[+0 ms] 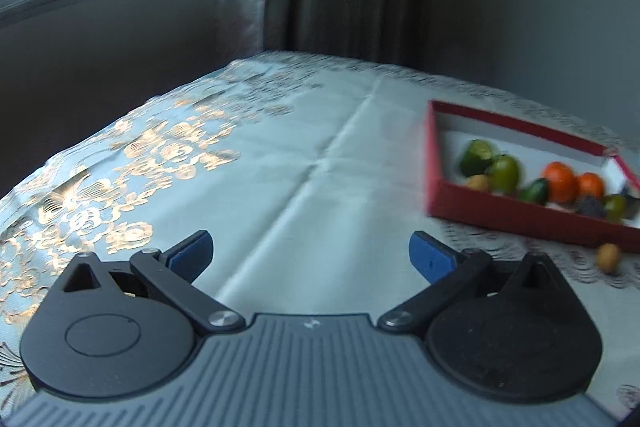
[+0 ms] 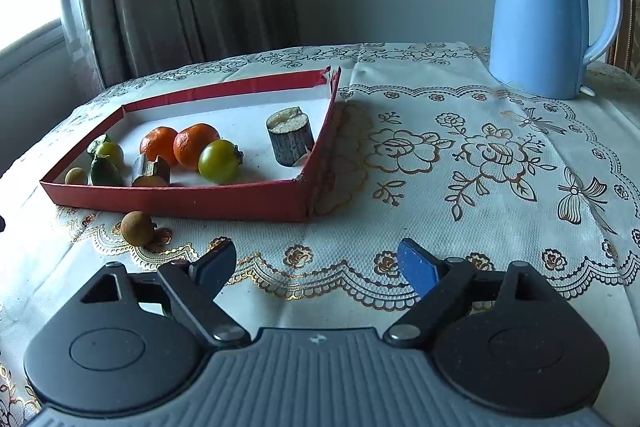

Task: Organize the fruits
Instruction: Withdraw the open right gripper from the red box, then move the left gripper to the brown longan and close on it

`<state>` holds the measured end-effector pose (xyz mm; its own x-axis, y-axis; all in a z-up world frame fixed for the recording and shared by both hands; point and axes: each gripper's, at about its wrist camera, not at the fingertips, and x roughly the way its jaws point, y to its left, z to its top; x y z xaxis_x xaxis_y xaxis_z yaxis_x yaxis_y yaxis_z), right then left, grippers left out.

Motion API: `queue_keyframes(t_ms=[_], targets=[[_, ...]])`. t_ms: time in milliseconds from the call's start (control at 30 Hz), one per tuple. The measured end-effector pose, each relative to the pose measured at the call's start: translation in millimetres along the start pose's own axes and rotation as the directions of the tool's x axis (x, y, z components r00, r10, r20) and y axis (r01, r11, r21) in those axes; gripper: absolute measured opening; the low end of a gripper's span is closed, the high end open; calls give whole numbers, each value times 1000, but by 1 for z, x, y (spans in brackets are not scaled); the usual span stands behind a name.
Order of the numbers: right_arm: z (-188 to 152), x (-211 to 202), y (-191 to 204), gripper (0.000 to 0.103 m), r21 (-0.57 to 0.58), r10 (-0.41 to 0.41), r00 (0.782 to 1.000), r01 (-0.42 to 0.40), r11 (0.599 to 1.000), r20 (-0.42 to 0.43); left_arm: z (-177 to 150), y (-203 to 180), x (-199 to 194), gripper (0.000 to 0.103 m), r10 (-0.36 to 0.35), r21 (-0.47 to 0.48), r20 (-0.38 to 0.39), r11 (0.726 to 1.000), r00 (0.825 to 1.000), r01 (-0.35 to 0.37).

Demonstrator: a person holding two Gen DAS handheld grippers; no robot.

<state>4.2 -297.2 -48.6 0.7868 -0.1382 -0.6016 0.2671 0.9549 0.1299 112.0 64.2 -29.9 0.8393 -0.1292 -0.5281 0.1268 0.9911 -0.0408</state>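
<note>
You had both grippers over the table with nothing in either. Your right gripper (image 2: 318, 265) stood with its jaws spread wide and nothing between them, only the lace-patterned tablecloth (image 2: 460, 187) showing in the gap. Your left gripper (image 1: 311, 253) was likewise spread wide and empty, above a plain stretch of the cloth. The fruit sat mostly in the shallow red box (image 2: 180, 201), which lay ahead and to the left of your right gripper. Inside it, in the right wrist view, two oranges (image 2: 178, 145) sat touching each other near the middle, a green tomato (image 2: 219, 161) lay just in front of them, and a short dark cut section of stalk with a pale top (image 2: 289, 141) stood upright by the box's right wall. Further left a smaller dark cut piece (image 2: 151, 171) rested near the front wall, with a dark green fruit (image 2: 105, 171), a yellow-green one (image 2: 110, 151) and a small brown round fruit (image 2: 76, 175) gathered in the left corner. One brown round fruit (image 2: 138, 227) lay outside the box on the cloth, just in front of its front wall and left of your right gripper. A blue electric kettle (image 2: 548, 15) stood at the far right of the table, well apart from the box. The left wrist view was blurred.
</note>
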Motion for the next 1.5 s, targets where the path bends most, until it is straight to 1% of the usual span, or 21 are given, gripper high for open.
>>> queue_keyframes(t_ms=[67, 133, 233, 333, 433, 567, 633, 767, 800, 900, 967, 1033, 1100, 1200, 1233, 1267, 1333, 1400, 1500], targets=[[0, -1, -1, 89, 6, 6, 1000, -6, 1000, 1, 1, -22, -10, 103, -66, 47, 23, 997, 998, 64], [0, -1, -3, 89, 15, 14, 1000, -14, 1000, 3, 1, -51, -21, 103, -136, 132, 57, 983, 989, 128], [0, -1, -5, 89, 30, 25, 1000, -25, 999, 8, -3, -94, -34, 103, -194, 269, 114, 950, 974, 158], [1, -2, -7, 90, 42, 35, 999, -36, 998, 12, -6, -130, -37, 100, -242, 370, 129, 911, 962, 180], [1, -2, -9, 91, 52, 47, 999, -48, 997, 14, -8, -155, -35, 97, -297, 416, 93, 879, 951, 234], [1, -1, -9, 92, 51, 51, 999, -52, 997, 12, -14, -177, -25, 97, -317, 460, 54, 850, 947, 259], [1, -1, -9, 92, 50, 51, 999, -51, 997, 11, -16, -183, -19, 97, -329, 468, 33, 839, 944, 276], [1, -1, -8, 93, 50, 51, 999, -51, 997, 11, -18, -193, -8, 96, -360, 469, -22, 820, 933, 328], [1, -1, -8, 93, 50, 51, 999, -51, 997, 11, -19, -196, -5, 93, -364, 472, -41, 814, 931, 339], [1, -1, -8, 93, 48, 50, 999, -51, 998, 10, -19, -202, 2, 89, -362, 477, -86, 803, 928, 358], [1, -1, -8, 93, 47, 50, 999, -50, 998, 10, -19, -203, 6, 87, -355, 467, -109, 806, 929, 363], [1, -1, -8, 93, 47, 50, 999, -50, 998, 10, -18, -203, 9, 85, -339, 445, -123, 821, 933, 357], [1, -1, -8, 93, 47, 50, 999, -50, 998, 10, -16, -202, 13, 83, -334, 410, -140, 838, 932, 361], [1, -1, -8, 93, 47, 50, 999, -50, 998, 10, -13, -203, 22, 75, -296, 360, -164, 870, 941, 337], [1, -1, -8, 93, 47, 50, 999, -50, 998, 10, -12, -203, 24, 70, -288, 345, -175, 877, 941, 333], [0, -1, -8, 93, 47, 50, 999, -50, 998, 10, -11, -202, 26, 69, -286, 332, -185, 882, 940, 334], [0, -1, -8, 94, 47, 50, 999, -50, 998, 10, -10, -200, 28, 67, -290, 308, -190, 890, 938, 337], [0, -1, -8, 94, 47, 49, 999, -50, 998, 10, -10, -201, 27, 66, -285, 311, -187, 890, 940, 332], [0, -1, -8, 94, 47, 49, 999, -50, 998, 10, -11, -204, 26, 54, -293, 320, -184, 885, 938, 339]])
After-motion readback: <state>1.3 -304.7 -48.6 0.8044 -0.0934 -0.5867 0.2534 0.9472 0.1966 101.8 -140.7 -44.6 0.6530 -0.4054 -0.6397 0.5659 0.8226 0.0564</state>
